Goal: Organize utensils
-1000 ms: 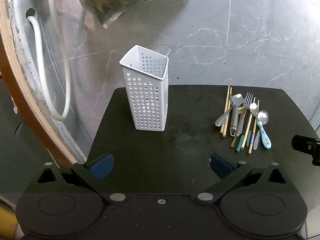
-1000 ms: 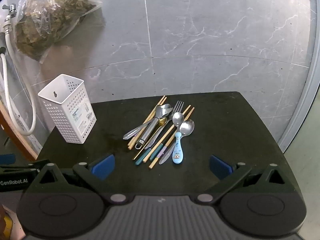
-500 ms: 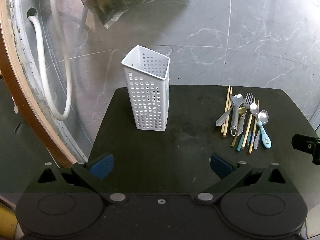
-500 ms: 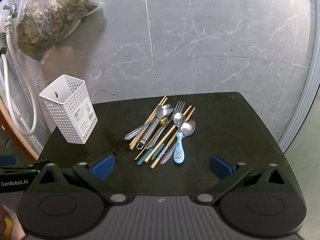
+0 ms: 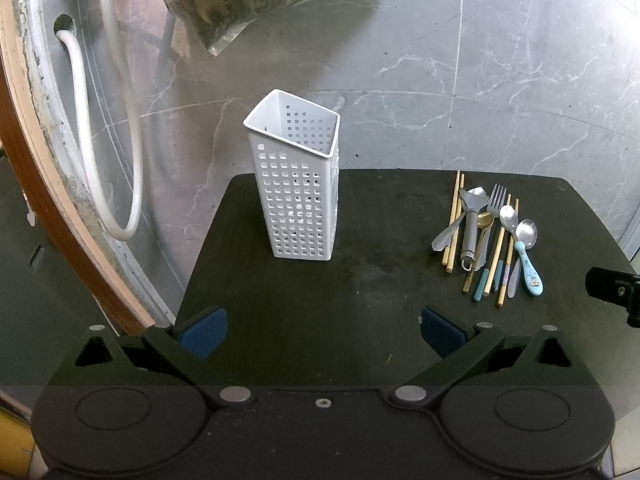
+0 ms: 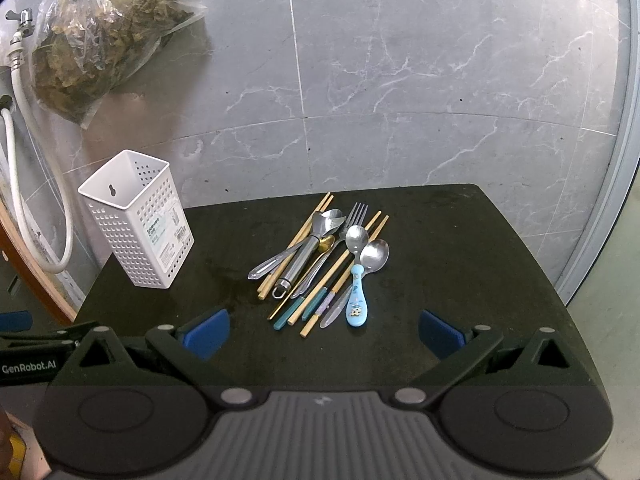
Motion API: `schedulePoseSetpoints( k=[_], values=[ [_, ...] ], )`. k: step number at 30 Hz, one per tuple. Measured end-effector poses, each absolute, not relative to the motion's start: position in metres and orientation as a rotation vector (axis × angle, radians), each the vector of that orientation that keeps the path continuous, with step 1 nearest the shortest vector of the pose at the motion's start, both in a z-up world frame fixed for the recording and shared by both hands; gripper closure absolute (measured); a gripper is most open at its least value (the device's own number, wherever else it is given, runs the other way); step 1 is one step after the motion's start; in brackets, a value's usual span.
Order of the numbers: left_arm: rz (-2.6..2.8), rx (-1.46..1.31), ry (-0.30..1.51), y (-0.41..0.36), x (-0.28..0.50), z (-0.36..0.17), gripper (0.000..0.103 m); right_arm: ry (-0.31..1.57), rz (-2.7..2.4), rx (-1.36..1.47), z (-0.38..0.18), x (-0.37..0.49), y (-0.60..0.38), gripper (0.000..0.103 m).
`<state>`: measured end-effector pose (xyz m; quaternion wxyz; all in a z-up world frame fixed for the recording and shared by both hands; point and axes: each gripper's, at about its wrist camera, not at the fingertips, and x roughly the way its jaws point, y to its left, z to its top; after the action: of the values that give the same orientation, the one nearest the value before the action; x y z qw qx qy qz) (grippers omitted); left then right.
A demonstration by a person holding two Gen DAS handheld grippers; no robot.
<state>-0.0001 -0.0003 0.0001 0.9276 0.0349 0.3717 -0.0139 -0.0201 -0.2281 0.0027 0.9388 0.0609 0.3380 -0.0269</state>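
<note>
surface (image 6: 440,248): matte black, faint dusty smudges
utensil holder (image 6: 140,224): white plastic, grid of small square holes; pale label with dark print on one side
chopsticks (image 6: 304,228): light tan wood; some with teal or lilac ends
child's spoon (image 6: 357,300): light blue handle with a small cartoon print, silver bowl
small spoon (image 6: 326,243): gold
fork (image 6: 354,214): silver
left hand-held gripper (image 5: 320,330): black body, blue finger pads
right hand-held gripper (image 6: 322,330): black body, blue finger pads
wall (image 6: 400,60): grey marble tile, white veins
hose (image 5: 80,120): white
bag (image 6: 100,28): clear plastic, brown-green dried leaves inside
</note>
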Motion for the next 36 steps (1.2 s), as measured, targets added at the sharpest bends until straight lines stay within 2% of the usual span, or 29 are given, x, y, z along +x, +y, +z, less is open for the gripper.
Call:
schedulePoseSetpoints(
  k=[36],
  values=[
    [-0.026, 0.071, 0.767, -0.0021, -0.0003, -0.0017, 0.001, 0.691, -0.051, 0.126, 0.0026, -0.0214, -0.2326, 0.000]
  ],
)
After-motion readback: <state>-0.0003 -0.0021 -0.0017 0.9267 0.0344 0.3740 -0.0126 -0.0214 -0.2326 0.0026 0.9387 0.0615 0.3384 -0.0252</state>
